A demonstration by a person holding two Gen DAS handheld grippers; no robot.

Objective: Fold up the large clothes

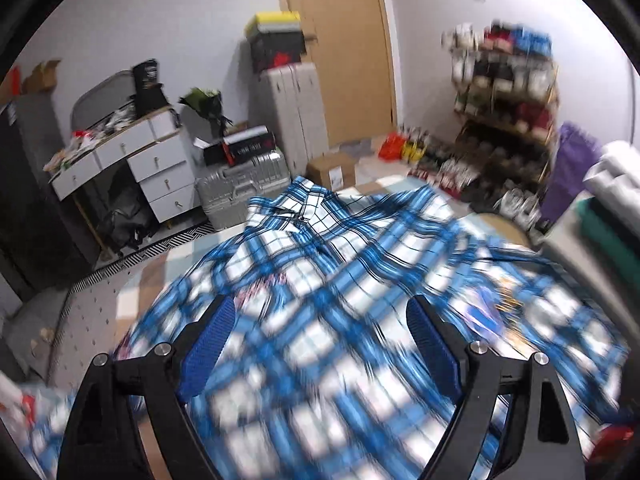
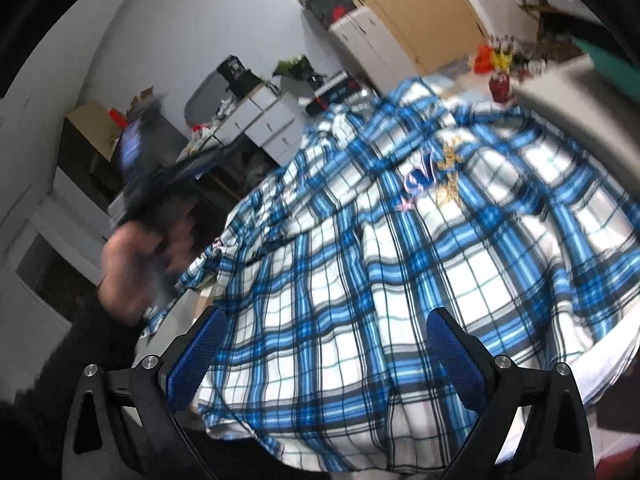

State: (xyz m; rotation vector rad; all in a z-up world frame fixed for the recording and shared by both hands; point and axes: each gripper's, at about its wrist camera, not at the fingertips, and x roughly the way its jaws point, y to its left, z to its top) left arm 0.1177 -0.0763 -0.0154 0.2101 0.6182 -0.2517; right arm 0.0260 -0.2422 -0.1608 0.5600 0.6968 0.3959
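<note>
A: What is lying across the middle of both frames?

B: A blue-and-white plaid shirt (image 1: 340, 280) is spreading over the bed (image 1: 132, 292), collar toward the upper centre of the left-wrist frame and hem running off the bottom. The bed's patterned cover is showing at the left edge of the cloth.

A: And the tongs?

B: The left gripper (image 1: 320, 320) is standing spread at the bottom of its frame, blue pads wide apart, nothing caught between them; the cloth is lying beyond and below. The right gripper (image 2: 322, 332) is likewise spread at the bottom of its own frame, gripping nothing. In the right-wrist view, middle left, a blurred hand (image 2: 136, 252) is carrying the other device.

A: How far along is the folding?

B: Judging from the lie of the cloth, it is barely beginning. The shirt is looking opened out, rumpled at the left, with no crisp fold showing. Sleeves, sides and the final halving all appear to be waiting.

A: Any writing?

B: Embroidered emblems (image 2: 432, 178) in pink, blue and gold are sitting on the fabric at upper centre-right, but blur is keeping them unreadable. Boxes by the door (image 1: 336, 48) carry marks too smeared to read.
</note>
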